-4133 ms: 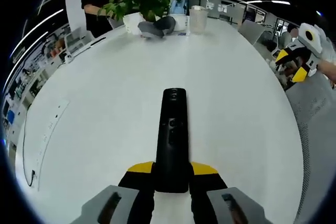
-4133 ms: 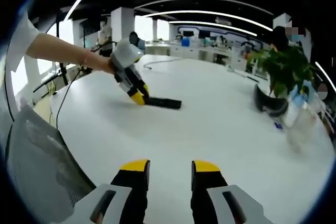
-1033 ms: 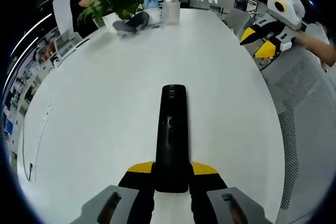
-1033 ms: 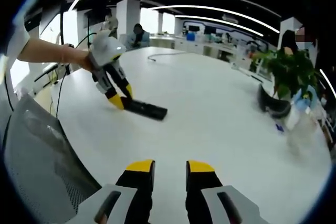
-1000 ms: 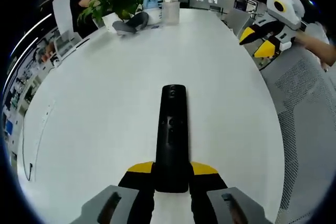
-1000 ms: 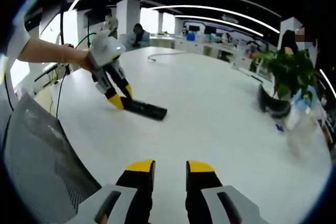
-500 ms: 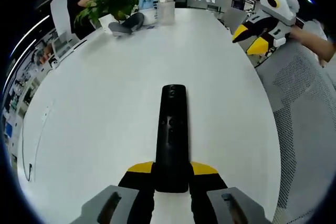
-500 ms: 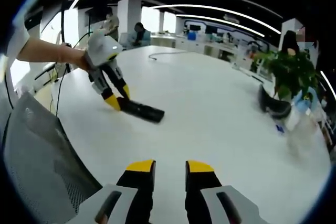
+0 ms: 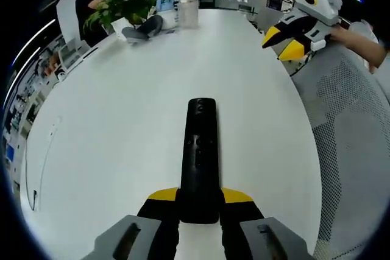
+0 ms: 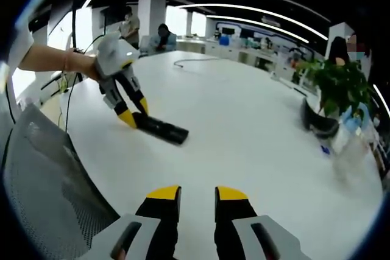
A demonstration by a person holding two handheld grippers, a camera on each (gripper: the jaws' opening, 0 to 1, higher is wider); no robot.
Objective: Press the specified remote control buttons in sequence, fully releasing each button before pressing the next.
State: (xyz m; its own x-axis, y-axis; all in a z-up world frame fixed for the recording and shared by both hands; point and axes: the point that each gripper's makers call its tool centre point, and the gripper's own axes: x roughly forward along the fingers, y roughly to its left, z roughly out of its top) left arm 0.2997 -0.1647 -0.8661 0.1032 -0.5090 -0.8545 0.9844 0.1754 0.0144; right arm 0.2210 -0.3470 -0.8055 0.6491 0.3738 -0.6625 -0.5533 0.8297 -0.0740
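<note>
A long black remote (image 9: 198, 156) lies flat on the white table (image 9: 109, 126), pointing away from me. My left gripper (image 9: 199, 196) is shut on its near end, with a yellow tip on each side. In the right gripper view the same remote (image 10: 163, 130) lies at the left with the left gripper (image 10: 130, 117) clamped on it, held by a person's hand. My right gripper (image 10: 197, 194) hovers over the table's near edge, its jaws a narrow gap apart with nothing between them. That right gripper (image 9: 290, 39) also hangs above the table's right edge in the left gripper view.
A potted plant (image 9: 122, 1), a dark grey object (image 9: 141, 28) and a clear cup (image 9: 187, 11) stand at the far end of the table. A mesh chair (image 10: 42, 175) sits by the near edge. A cable (image 10: 189, 61) lies far back. People sit further off.
The right gripper has drifted toward the table and the remote, and its jaws have narrowed a little. The remote stays clamped in the left gripper.
</note>
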